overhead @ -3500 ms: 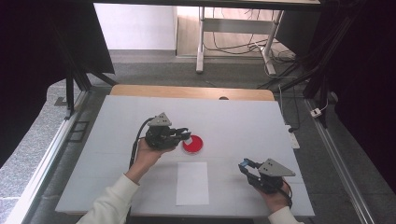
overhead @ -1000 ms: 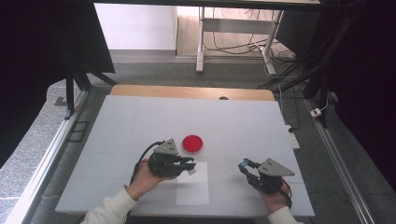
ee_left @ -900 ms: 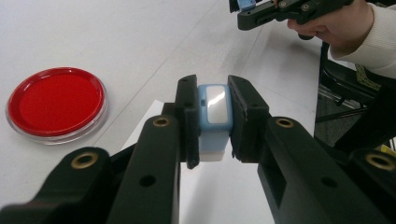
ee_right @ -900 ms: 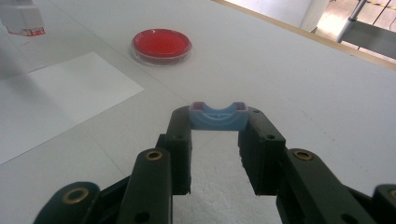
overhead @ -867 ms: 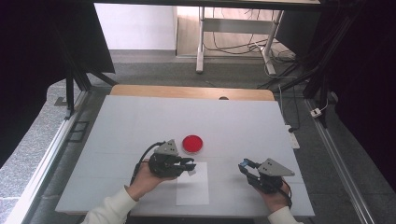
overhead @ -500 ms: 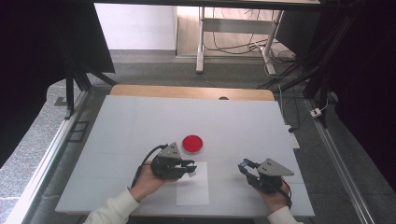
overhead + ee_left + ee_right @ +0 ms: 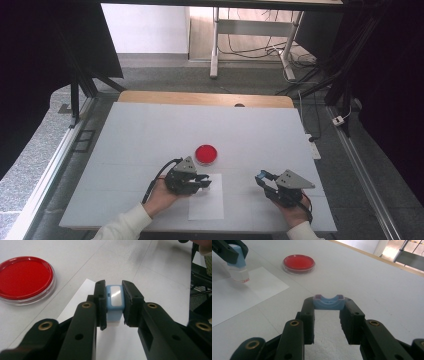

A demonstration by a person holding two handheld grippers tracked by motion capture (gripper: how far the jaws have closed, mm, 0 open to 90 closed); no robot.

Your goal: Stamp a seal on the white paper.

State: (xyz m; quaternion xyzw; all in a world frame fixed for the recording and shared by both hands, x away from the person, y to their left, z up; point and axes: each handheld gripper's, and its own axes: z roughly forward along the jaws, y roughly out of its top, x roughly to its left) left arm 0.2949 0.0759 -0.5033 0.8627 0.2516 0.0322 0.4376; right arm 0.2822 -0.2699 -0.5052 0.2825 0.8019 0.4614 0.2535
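My left gripper (image 7: 204, 182) is shut on a light-blue stamp with a white base (image 7: 114, 300), pointing down over the far left corner of a white paper sheet (image 7: 206, 200). In the right gripper view the stamp (image 7: 237, 263) hangs just above the paper (image 7: 249, 290). A round red dish with a clear rim (image 7: 206, 154) lies just beyond the paper; it is also in the left gripper view (image 7: 25, 277) and the right gripper view (image 7: 298, 263). My right gripper (image 7: 261, 179) rests low at the near right, shut on a small blue cap (image 7: 329, 303).
The white table top (image 7: 150, 130) stretches wide behind the dish, with a wooden strip (image 7: 200, 98) along its far edge. Black frame rails run along both sides. A desk frame and cables (image 7: 250, 45) stand on the floor beyond.
The left gripper, earlier at the red dish, has drawn back toward the near edge with the stamp and sunk lower over the paper. The right gripper has kept still.
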